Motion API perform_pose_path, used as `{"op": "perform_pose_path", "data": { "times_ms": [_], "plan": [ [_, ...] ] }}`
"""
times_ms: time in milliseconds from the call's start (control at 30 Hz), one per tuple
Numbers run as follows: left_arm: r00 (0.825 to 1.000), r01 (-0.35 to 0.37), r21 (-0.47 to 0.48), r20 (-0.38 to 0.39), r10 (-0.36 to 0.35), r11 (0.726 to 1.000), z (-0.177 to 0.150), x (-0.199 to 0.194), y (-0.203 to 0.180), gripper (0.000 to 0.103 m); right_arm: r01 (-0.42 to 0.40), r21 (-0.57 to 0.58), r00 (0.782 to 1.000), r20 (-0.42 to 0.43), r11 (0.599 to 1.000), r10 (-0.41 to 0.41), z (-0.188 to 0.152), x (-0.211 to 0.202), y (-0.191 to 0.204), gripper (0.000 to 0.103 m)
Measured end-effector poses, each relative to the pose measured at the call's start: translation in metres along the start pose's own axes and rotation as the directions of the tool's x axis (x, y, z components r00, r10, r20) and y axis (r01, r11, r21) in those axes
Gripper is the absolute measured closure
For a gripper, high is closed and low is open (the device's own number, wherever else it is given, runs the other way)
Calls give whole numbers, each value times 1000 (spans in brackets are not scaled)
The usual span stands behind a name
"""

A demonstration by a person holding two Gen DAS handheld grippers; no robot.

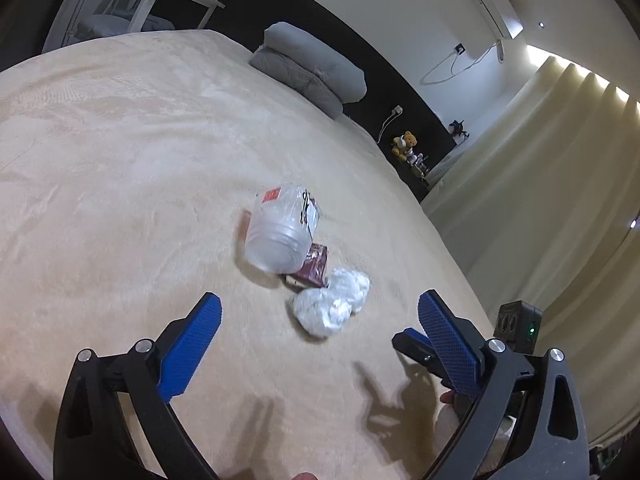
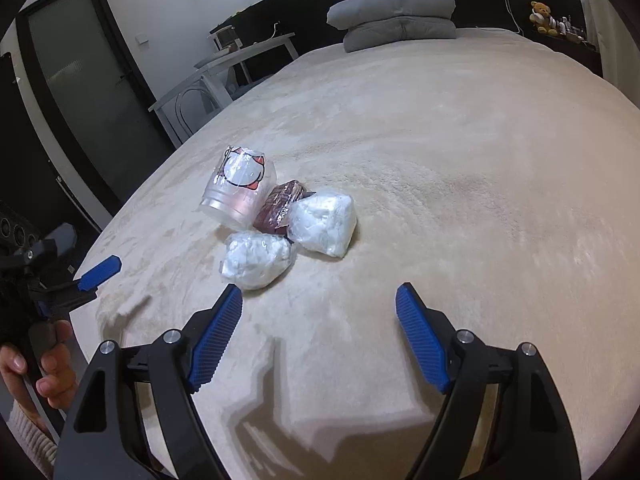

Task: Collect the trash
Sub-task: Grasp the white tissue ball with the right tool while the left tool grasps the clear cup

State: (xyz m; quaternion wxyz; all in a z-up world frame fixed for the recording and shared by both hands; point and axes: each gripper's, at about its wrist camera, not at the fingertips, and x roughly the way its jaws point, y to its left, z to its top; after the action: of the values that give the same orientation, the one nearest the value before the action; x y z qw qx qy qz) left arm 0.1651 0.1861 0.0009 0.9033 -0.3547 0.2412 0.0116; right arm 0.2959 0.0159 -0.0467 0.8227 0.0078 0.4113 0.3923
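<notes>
blue pads: ribbed, mounted on black arms on both grippers.
left gripper (image 1: 320, 312): jaws spread wide, nothing pressed between the pads; the nearer white wad is seen in the gap but lies on the bed, beyond the tips.
right gripper (image 2: 319, 300): jaws parted fairly wide, nothing held; the tips sit short of the trash pile.
trash pile: gathered near the middle of the beige bed cover (image 2: 460, 184), four pieces touching.
clear plastic cup (image 2: 240, 192): lying on its side (a red and white cartoon print on it).
dark red wrapper (image 2: 280, 204): partly hidden behind the cup and the wads; its print cannot be read.
white wads (image 2: 322, 224): two crumpled lumps, apparently in clear film, in front of the wrapper.
hand (image 2: 52, 364): cut off at the left edge of the right wrist view, gripping the left gripper's handle.
grey pillows (image 2: 396, 16): stacked at the head of the bed, well apart from the pile.
</notes>
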Motion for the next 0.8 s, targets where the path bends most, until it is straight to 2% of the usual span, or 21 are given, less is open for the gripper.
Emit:
{"op": "perform_pose_path", "data": {
  "times_ms": [133,233,333,400,467,667,800],
  "plan": [
    [1000,-15,-30,16,15,999,17,15,11,7,-8,30,1000,2,1000,8,15,19,-4,18],
    [997,-65,-38,31,66,997,25,23,21,7,11,39,1000,-7,999,-10,24,32,-5,18],
    [996,-83,-40,27,84,996,32,30,29,7,-9,87,1000,-29,996,11,34,47,-9,18],
    [996,-81,-27,25,82,996,34,36,32,7,-32,111,999,-32,993,36,41,56,-11,18],
    [998,-59,-23,14,59,998,35,43,37,7,-13,123,998,-53,992,20,46,66,-11,19],
    [998,-31,35,-50,32,999,38,68,44,7,-5,155,993,-112,988,22,47,81,-19,47],
    [996,-30,66,-85,36,997,40,82,46,7,-4,154,996,-87,988,18,47,70,-21,49]
  ]
}}
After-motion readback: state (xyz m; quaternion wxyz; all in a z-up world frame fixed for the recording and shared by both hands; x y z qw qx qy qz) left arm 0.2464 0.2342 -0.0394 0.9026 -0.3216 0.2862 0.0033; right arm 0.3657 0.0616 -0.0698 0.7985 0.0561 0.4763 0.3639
